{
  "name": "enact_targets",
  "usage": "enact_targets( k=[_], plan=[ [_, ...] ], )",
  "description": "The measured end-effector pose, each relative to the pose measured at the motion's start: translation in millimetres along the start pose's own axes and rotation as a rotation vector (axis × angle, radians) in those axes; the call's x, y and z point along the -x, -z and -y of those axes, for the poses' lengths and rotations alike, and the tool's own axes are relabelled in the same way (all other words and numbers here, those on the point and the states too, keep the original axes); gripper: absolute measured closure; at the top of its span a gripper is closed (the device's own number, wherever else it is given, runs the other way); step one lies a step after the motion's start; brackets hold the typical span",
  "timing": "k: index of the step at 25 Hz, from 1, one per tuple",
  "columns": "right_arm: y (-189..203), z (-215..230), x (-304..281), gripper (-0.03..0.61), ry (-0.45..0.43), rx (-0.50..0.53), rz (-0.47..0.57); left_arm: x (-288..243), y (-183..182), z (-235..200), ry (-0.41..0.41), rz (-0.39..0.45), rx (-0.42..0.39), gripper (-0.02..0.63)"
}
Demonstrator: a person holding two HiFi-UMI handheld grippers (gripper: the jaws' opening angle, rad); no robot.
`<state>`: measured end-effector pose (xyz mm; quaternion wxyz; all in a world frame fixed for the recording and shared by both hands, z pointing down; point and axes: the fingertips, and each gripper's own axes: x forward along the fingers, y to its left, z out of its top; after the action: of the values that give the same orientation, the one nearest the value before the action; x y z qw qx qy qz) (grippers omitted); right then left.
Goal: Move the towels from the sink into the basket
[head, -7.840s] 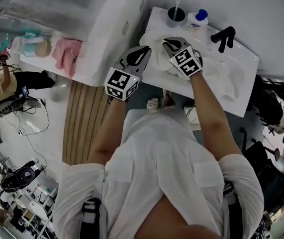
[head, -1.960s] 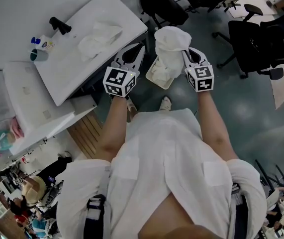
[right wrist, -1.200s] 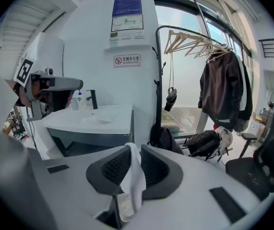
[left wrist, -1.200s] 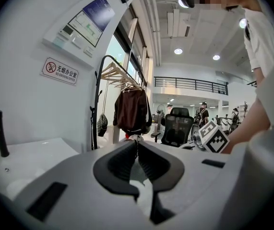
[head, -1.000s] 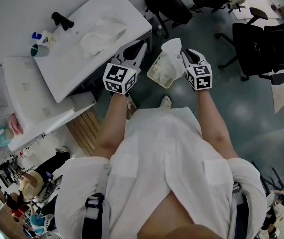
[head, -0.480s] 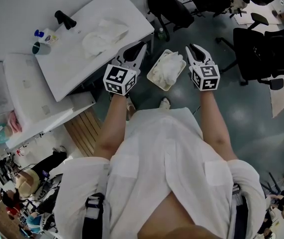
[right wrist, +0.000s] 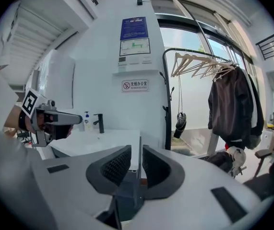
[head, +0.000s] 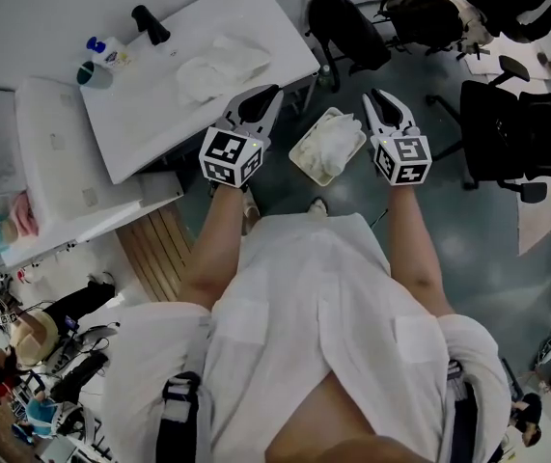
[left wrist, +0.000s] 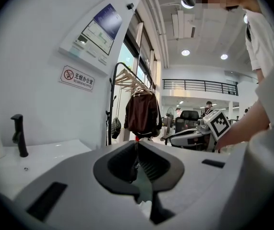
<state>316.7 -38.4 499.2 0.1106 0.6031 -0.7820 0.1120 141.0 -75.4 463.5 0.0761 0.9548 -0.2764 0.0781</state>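
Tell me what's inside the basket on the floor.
A crumpled white towel lies inside the basket and fills most of it. The towel covers the basket's bottom, so anything beneath it cannot be seen.

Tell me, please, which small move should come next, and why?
Probably reach the left gripper toward the white rectangular sink, above the crumpled white towel lying in it. A second white towel already lies in the pale square basket on the floor; the left gripper and the right gripper are both empty, and the left is nearer the sink.
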Motion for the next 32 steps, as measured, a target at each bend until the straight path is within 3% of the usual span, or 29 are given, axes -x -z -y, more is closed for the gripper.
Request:
enact_targets(
  k=[5, 21, 32],
  plan=[
    [-9.6, -29.4, -25.2, 0.46, -0.063, 0.027, -0.002, 21.5, 1.1, -26.6, -0.044, 0.007, 0.007, 0.586],
    [-24.2, -144.0, -133.5, 0.431, -0.227, 0.076, -0.063, 117.8, 11.4, -157.5, -0.228, 0.011, 0.05, 0.586],
    [11.6, -245.8, -207.1, 0.413, -0.409, 0.216, -0.204, 157.6, 24.4, -221.0, -0.266, 0.005, 0.069, 0.586]
  ],
)
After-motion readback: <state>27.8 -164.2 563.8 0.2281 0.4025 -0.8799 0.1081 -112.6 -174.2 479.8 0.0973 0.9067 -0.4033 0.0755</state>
